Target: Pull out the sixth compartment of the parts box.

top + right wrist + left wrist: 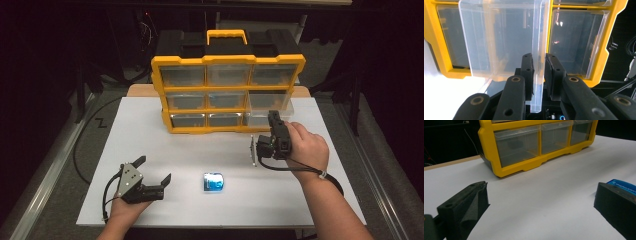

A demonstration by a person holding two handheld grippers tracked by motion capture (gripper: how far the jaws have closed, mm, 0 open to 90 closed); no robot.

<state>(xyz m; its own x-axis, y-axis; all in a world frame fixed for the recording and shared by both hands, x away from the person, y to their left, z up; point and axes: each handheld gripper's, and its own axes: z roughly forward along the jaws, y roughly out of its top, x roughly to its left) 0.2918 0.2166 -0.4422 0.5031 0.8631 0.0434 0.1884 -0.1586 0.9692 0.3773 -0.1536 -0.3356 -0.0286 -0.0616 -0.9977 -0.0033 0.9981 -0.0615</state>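
A yellow organiser (227,62) with clear drawers stands at the back of the white table (165,145). My right gripper (274,120) reaches in at its lower right, turned on its side. In the right gripper view my right gripper (539,58) is shut on the front lip of a clear drawer (499,37), which sticks out of the yellow frame (432,47). My left gripper (155,168) rests near the front left of the table, open, with nothing between its jaws. A blue packet (213,181) lies just to its right; in the left gripper view the blue packet (622,185) peeks out behind the right jaw.
The organiser has a yellow carry handle (227,35) on top. Another clear drawer (270,99) in the right column also stands out from the frame. Bare white table surface lies between the organiser (524,166) and the packet. Dark floor surrounds the table.
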